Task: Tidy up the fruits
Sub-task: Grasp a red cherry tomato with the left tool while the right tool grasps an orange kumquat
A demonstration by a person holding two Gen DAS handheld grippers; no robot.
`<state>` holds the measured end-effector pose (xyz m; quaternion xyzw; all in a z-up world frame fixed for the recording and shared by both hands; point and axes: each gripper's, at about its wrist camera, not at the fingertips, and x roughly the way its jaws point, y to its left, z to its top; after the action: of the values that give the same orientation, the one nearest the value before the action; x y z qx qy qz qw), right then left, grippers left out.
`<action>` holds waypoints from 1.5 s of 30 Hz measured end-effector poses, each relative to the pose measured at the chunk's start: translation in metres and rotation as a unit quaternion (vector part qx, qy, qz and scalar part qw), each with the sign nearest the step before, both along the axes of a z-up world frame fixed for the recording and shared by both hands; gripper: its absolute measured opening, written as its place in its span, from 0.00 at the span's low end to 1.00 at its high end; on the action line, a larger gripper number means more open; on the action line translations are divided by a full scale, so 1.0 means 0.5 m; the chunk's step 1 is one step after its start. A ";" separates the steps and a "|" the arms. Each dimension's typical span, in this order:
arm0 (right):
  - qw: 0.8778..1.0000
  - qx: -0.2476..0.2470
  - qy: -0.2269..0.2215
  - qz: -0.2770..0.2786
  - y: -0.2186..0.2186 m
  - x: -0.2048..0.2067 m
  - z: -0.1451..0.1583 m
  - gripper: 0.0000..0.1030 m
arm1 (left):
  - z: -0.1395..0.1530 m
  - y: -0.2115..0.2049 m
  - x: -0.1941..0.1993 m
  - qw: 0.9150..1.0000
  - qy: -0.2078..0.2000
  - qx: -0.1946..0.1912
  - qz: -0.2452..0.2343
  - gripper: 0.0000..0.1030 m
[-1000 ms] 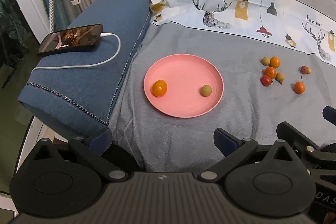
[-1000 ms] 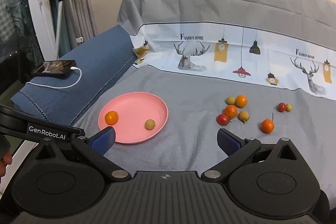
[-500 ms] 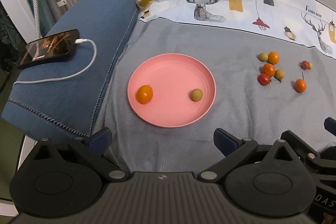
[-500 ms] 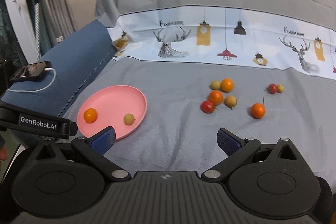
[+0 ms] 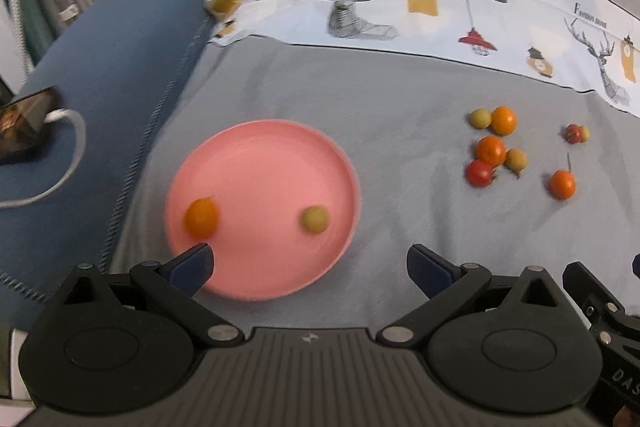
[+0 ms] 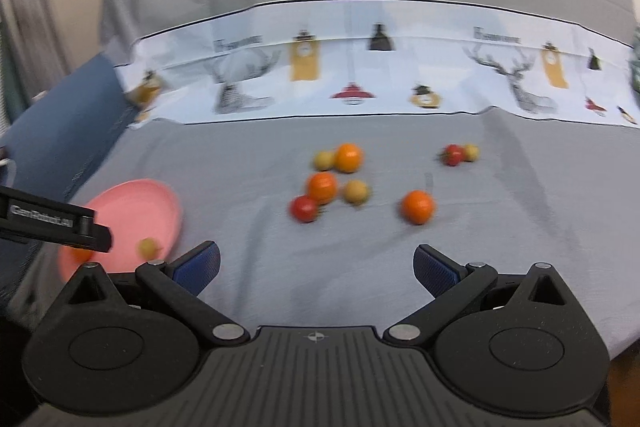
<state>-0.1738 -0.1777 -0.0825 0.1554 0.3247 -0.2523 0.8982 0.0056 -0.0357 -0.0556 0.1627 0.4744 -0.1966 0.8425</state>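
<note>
Both tongs hang spread wide and empty above the grey bedspread (image 5: 400, 99). In the left wrist view the left tongs (image 5: 310, 263) sit at the bottom of the frame, their left blue pad (image 5: 192, 263) overlapping the near rim of the pink plate (image 5: 260, 163), which lies left of centre. On the plate rest an orange fruit (image 5: 201, 218) at its lower left and a small yellow-green fruit (image 5: 315, 219) toward its right, well apart from each other. At the right of that frame the loose fruits (image 5: 494, 147) lie on the bedspread: a tight cluster of two orange, one red and two yellowish, a lone orange one (image 5: 562, 183) with a stem just to the lower right, and a red and yellow pair (image 5: 576, 133) further right. A phone (image 5: 24, 123) with a white cable (image 5: 60, 163) lies on the blue cushion (image 5: 100, 87) at the left edge. In the blurred right wrist view the right tongs (image 6: 316, 263) hang released below the same cluster, with the plate at lower left, partly hidden by the other tool's black body.
</note>
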 end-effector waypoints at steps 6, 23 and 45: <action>0.998 -0.020 0.019 -0.056 -0.114 0.023 -0.060 0.99 | -0.067 -0.130 0.040 0.998 0.011 -0.025 -0.052 1.00; 0.994 -0.045 0.081 -0.064 -0.322 0.135 -0.262 0.99 | -0.279 -0.402 0.090 0.979 0.048 0.027 -0.196 1.00; 0.998 -0.046 0.016 -0.047 -0.274 0.081 -0.205 0.35 | -0.185 -0.292 0.065 0.983 0.038 -0.072 -0.162 0.36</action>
<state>-0.1333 -0.3147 -0.1851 0.1253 0.3198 -0.3117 0.8859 0.0379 -0.1815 -0.1480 0.1690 0.4579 -0.3702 0.7904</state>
